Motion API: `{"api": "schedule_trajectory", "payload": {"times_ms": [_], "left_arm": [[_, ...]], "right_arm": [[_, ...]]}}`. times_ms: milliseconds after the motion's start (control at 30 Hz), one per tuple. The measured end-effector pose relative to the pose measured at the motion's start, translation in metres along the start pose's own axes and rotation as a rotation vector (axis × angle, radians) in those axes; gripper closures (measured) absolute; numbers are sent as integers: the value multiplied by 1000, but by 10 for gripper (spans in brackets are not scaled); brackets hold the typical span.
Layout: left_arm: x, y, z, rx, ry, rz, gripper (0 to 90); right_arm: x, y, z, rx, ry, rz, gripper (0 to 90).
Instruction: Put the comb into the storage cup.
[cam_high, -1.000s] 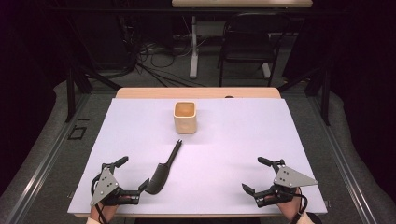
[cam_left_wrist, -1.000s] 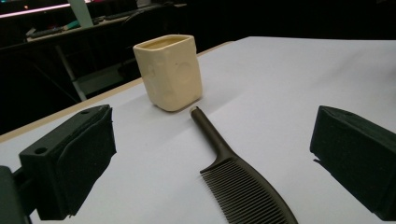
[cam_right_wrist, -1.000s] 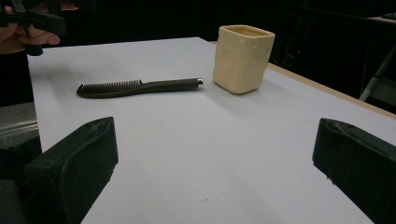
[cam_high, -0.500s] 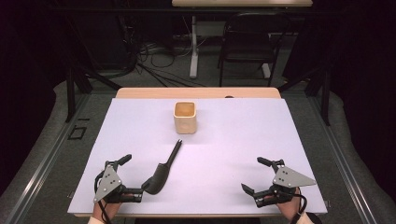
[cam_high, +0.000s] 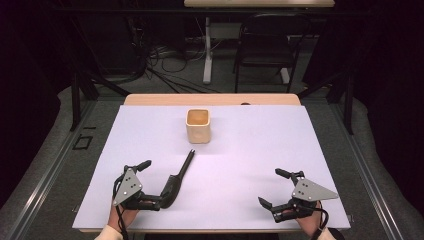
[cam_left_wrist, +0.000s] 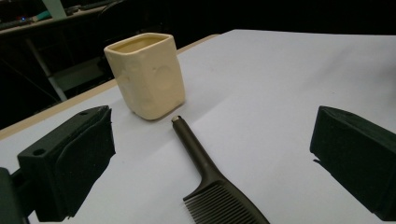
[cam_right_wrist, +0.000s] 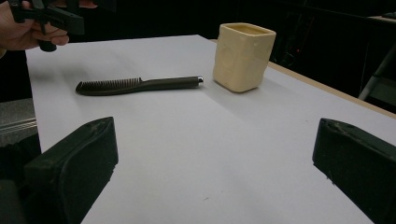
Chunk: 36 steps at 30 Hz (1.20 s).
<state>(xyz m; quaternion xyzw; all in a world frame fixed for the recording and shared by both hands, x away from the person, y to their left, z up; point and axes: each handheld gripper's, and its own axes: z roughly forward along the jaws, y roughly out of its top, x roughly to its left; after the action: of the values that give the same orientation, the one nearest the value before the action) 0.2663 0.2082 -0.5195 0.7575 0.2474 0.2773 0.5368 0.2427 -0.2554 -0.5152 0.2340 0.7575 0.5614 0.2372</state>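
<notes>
Comb (cam_high: 177, 177) lies flat on the white tabletop (cam_high: 250, 150), toward the near-left part, teeth end nearest the front edge, thin handle pointing away toward the cream cup (cam_high: 198, 126). Handle tip stops just short of the cup, not touching; the left gripper view (cam_left_wrist: 205, 172) shows the gap clearly.

Left gripper (cam_high: 150, 182) now sits w/ its jaws wide apart around the comb's toothed end, one jaw either side, nothing held. Vs. a second ago it has slid in toward the comb from the left and a bit nearer the front edge; comb and cup haven't moved. Reads as lining up for a grab, prob. to lift the comb and drop it in the cup. Not closed yet, so the pick hasn't begun.

Right gripper (cam_high: 274, 189) rests near the front-right corner, jaws also spread wide and empty, well apart from the comb; unchanged over that second.

Room: lots of bare tabletop btw. the two grippers and on to the right and far edges. Left gripper is close to the front edge, w/ some margin to the left edge. Path from comb to cup is short and unobstructed. Cup stands upright in the far-middle area, short of the wooden strip (cam_high: 150, 99) at the back edge. Its opening is narrow, so the comb likely needs tilting to go in end-first.
</notes>
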Motion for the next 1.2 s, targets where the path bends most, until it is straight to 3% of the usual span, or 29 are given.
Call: {"api": "schedule_trajectory", "payload": {"times_ms": [567, 1200], "left_arm": [[10, 10, 33, 35, 0, -7, 3], [18, 22, 70, 102, -54, -17, 0]], "right_arm": [[-1, 0, 0, 4, -11, 3, 0], [-1, 0, 1, 10, -18, 4, 0]]}}
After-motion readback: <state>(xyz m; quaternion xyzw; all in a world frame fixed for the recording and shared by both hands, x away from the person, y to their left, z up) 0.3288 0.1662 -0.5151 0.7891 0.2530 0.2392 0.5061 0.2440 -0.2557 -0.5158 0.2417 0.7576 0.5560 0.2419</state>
